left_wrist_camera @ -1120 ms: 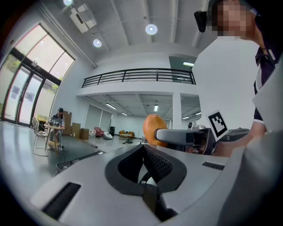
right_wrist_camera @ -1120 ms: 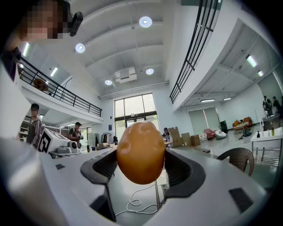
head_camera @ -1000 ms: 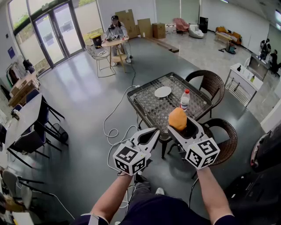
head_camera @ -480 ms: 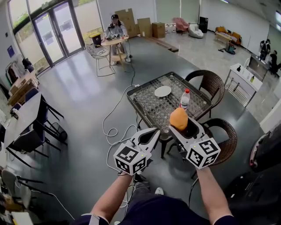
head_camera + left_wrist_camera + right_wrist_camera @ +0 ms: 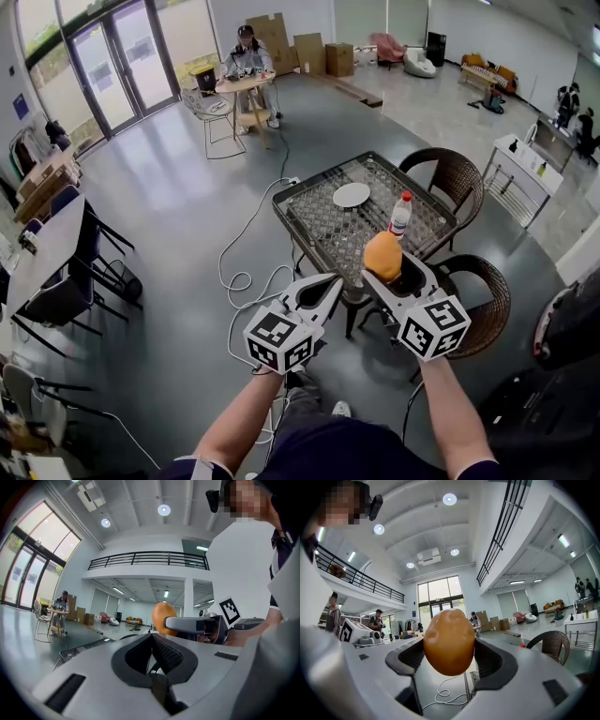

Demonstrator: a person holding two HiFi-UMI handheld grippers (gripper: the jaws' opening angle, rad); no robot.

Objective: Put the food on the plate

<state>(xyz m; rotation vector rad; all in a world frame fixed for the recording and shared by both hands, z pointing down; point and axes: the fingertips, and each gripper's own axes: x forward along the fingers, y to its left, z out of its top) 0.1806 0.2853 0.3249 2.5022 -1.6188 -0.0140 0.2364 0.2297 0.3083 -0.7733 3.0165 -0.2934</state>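
Observation:
My right gripper (image 5: 383, 264) is shut on an orange, egg-shaped bun (image 5: 382, 255); the bun (image 5: 449, 642) fills the gap between the jaws in the right gripper view. It also shows as the bun (image 5: 162, 617) past my left gripper (image 5: 152, 637), whose jaws meet with nothing between them. In the head view my left gripper (image 5: 327, 288) is held beside the right one, short of the table. A white plate (image 5: 352, 195) lies near the far middle of the wire-top table (image 5: 319, 222). Both grippers are well above the floor, near the table's front corner.
A bottle with a red cap (image 5: 400, 215) stands on the table right of the plate. Two wicker chairs (image 5: 447, 180) (image 5: 480, 298) flank the table's right side. A white cable (image 5: 246, 274) loops over the floor. A seated person (image 5: 247, 58) is at a far round table.
The whole view has shifted slightly; the table and plate sit a little further right and lower. Both grippers keep their pose, the bun still held.

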